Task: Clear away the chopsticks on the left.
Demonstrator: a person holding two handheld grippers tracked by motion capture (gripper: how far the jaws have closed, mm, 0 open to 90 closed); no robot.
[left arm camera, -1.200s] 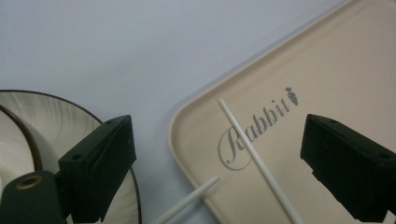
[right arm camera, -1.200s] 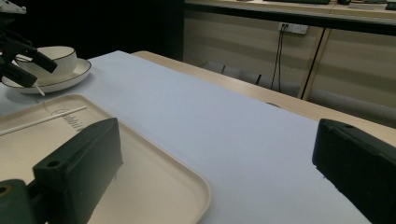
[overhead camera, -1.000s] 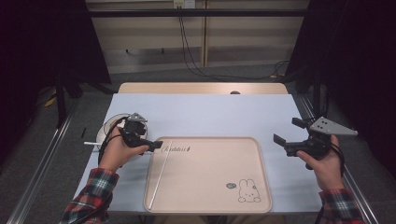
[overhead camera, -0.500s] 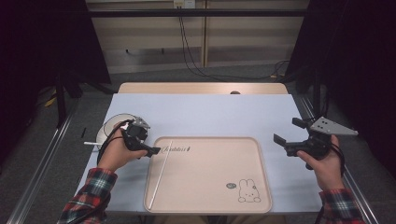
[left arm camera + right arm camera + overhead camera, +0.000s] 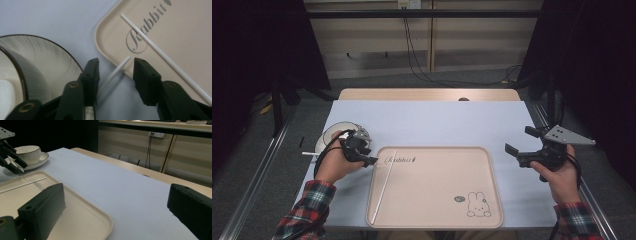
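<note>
Two white sticks at the tray (image 5: 190, 30): one stick (image 5: 160, 50) flat inside, other stick (image 5: 117, 70) propped on its rim between left tool (image 5: 116, 62) jaws, just closing, not yet pinching. Right tool (image 5: 116, 197) spread beside tray. Risk: off-centre squeeze flicking it away.

Blue-topped table (image 5: 437, 120), beige tray (image 5: 437, 200), saucer (image 5: 328, 134), white stick (image 5: 113, 73)

tray (image 5: 180, 37) | script word "Rabbit" near its rim | rabbit drawing (image 5: 477, 205) in corner

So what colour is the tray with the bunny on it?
Pale beige tray, with a dark-outlined rabbit; the high view shows it best.
</note>
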